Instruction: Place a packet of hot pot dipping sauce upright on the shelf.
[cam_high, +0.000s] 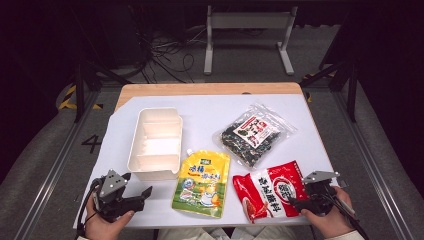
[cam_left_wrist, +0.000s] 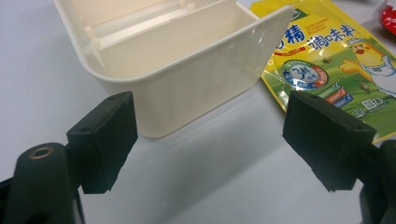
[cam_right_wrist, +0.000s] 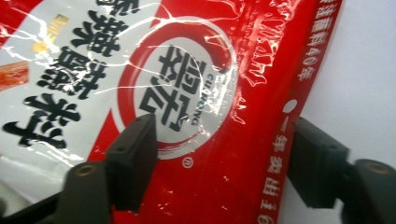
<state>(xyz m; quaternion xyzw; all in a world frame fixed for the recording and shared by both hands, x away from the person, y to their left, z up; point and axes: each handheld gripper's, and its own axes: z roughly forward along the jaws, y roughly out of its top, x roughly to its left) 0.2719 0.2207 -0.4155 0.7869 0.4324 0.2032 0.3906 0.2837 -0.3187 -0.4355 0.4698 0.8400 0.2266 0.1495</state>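
A white-topped wooden table stands on grey floor; behind, a white metal frame and tangled cables in darkness.

Bright overhead light on table, dark surroundings — glare on red packet, soft blur.

Lab: dark room, loose floor cables, hazard tape, metal rails.

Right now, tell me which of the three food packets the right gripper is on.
The red packet, nearest the person on the right: the right gripper straddles its edge. The yellow packet and the clear seaweed packet lie apart from it.
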